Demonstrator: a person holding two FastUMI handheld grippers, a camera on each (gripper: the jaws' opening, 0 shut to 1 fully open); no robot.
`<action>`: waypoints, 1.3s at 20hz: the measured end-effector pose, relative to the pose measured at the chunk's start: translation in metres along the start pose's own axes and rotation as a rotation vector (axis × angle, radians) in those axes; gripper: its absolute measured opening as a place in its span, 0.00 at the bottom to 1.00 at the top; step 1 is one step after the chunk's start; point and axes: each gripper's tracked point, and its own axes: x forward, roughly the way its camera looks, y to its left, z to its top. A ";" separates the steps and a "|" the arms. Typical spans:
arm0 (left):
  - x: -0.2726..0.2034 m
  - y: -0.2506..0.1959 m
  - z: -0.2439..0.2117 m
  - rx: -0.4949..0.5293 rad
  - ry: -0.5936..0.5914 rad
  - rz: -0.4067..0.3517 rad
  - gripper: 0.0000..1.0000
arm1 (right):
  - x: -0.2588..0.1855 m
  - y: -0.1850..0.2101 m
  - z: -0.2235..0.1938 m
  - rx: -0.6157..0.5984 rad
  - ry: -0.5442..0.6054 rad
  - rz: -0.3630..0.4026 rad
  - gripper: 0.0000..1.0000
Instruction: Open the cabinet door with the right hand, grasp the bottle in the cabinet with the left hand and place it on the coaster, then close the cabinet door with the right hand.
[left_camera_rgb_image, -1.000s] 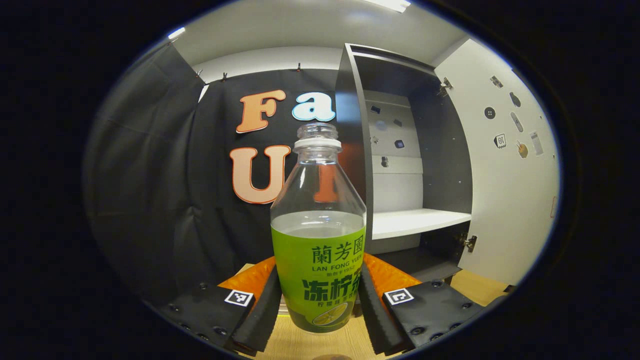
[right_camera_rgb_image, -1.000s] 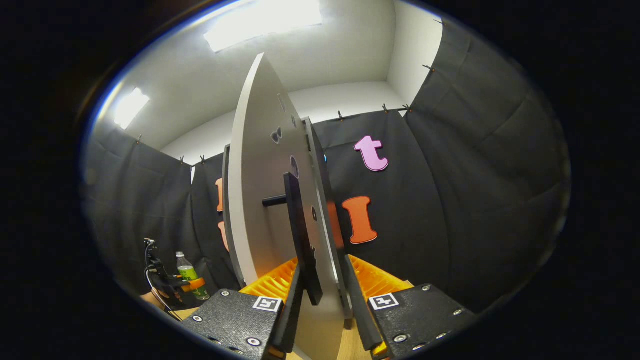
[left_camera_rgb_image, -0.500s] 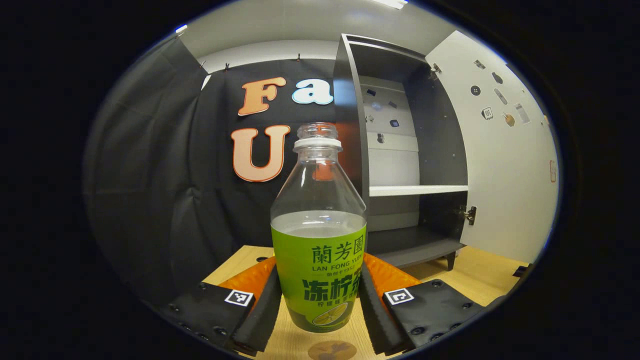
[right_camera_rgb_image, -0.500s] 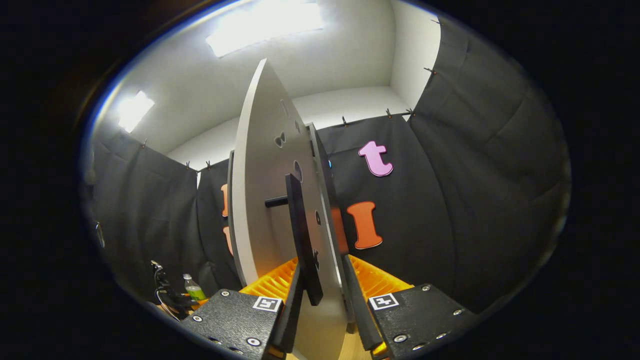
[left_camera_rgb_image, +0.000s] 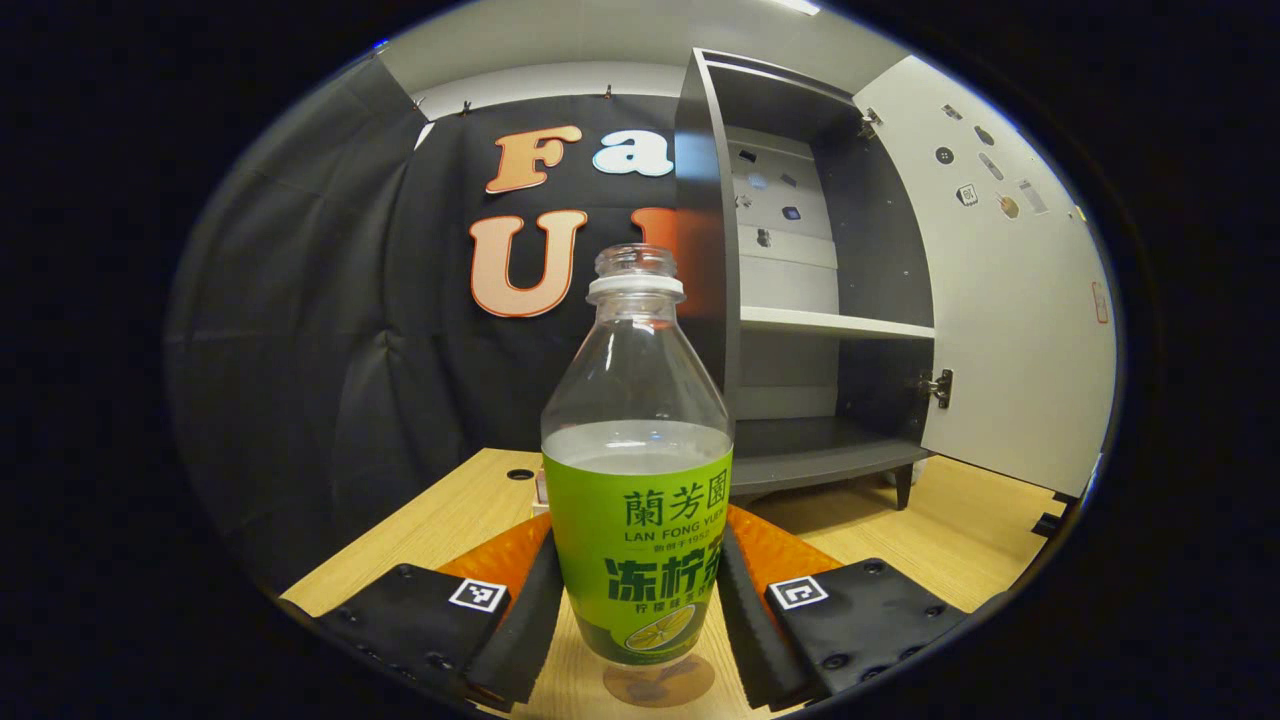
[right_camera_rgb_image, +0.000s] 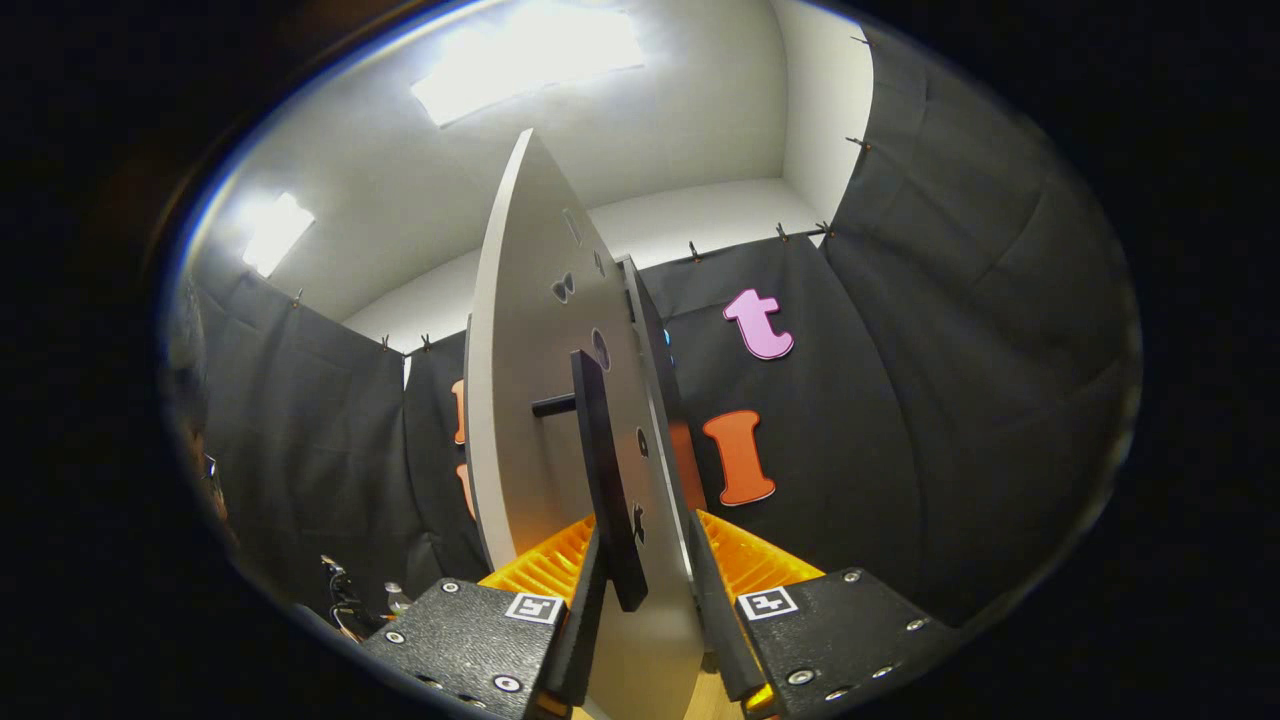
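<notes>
Lowering the bottle (left_camera_rgb_image: 636, 470) toward the coaster (left_camera_rgb_image: 658, 680): second step of the task, nearly done. Left gripper (left_camera_rgb_image: 636, 610) closed on the bottle, one finger pressed to each side of the green label, low on the body. Bottle upright, base just above the coaster and seemingly not yet resting on it, though contact cannot be told for sure. Coaster round and brownish, lying on the wooden table (left_camera_rgb_image: 450, 510), directly under the bottle. Cabinet (left_camera_rgb_image: 800, 300) behind and to the side of the bottle, well apart from it, shelves bare, door (left_camera_rgb_image: 1000, 300) swung wide.

Next move, by judgement: ease straight down until the base sits flat and centred on the coaster, then spread the fingers and back away without nudging the bottle. Risk of tipping if released early or off-centre, given the tall narrow shape.

Bottle clear plastic, no cap visible on the threaded neck, white ring below the mouth, pale liquid filling roughly the lower half, level with the top of the label. Likely light and a bit top-free, so sloshing possible.

Right gripper (right_camera_rgb_image: 645, 600) straddling the door's edge, dark handle (right_camera_rgb_image: 600, 470) between the fingers; fingers close to the panel, but actual pressing cannot be told. Door closing not yet begun.
</notes>
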 end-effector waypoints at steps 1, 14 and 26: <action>-0.001 -0.001 -0.005 0.007 0.006 -0.002 0.81 | -0.002 0.000 0.000 0.001 -0.002 0.001 0.49; 0.001 -0.010 -0.087 0.005 0.084 -0.028 0.81 | 0.000 -0.004 0.001 0.054 -0.025 0.028 0.50; -0.007 -0.020 -0.083 0.048 0.049 -0.073 0.86 | -0.001 -0.005 -0.001 0.067 -0.030 0.021 0.50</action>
